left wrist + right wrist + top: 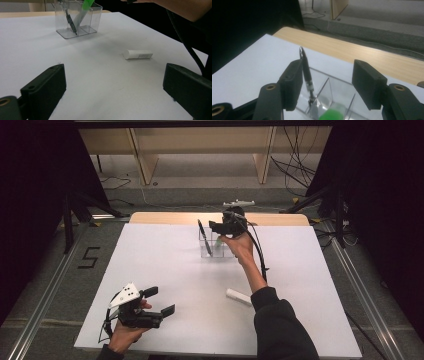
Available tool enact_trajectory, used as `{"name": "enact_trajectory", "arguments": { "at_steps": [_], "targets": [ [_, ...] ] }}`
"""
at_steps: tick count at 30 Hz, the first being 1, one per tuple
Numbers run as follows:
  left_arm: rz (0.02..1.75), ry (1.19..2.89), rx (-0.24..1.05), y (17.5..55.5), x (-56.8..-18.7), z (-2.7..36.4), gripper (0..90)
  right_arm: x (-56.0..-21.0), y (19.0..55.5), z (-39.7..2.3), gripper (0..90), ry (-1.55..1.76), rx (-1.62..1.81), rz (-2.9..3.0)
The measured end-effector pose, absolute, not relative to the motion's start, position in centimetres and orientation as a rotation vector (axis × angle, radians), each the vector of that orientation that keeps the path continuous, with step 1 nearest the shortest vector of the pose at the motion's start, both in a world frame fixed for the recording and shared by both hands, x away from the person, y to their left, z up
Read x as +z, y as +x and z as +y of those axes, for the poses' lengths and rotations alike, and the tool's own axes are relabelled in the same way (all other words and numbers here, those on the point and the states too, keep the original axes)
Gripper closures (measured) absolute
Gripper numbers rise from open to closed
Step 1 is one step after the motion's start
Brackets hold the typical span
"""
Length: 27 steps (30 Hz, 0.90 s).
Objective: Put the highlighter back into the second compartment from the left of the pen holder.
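Observation:
A clear plastic holder (212,249) with dividers stands at the far middle of the white table. A black pen (203,237) leans in one compartment and a green marker (219,241) stands in another. My right gripper (218,227) hovers just above the holder. In the right gripper view my right gripper (327,75) is open with nothing between its jaws, the pen (307,73) rises by the left jaw, and the marker's green top (331,115) sits below in the holder (337,92). My left gripper (159,301) rests open at the front left. A white cylinder (238,296) lies on the table, ahead of my left gripper (115,87).
The white sheet (165,265) covers most of the table, with a wooden strip (165,217) along its far edge. Cables and stand legs (75,210) lie on the floor beyond, and a "5" (89,257) is marked on the floor at the left.

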<state>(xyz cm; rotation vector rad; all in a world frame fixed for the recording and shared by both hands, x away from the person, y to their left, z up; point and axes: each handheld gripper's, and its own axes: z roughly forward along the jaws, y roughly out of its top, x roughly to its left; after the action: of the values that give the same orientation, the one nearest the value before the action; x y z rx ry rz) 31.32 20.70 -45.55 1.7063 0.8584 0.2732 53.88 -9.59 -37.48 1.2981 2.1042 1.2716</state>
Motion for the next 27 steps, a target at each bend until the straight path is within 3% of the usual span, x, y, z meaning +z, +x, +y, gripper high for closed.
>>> {"name": "enact_trajectory", "arguments": {
  "at_steps": [27],
  "targets": [
    [0.862, 1.716, 0.267, 31.3, -45.7, 20.5, 4.2, -37.3, 49.1, -11.7, 35.0, 1.222, 1.309, 2.226]
  ]
}}
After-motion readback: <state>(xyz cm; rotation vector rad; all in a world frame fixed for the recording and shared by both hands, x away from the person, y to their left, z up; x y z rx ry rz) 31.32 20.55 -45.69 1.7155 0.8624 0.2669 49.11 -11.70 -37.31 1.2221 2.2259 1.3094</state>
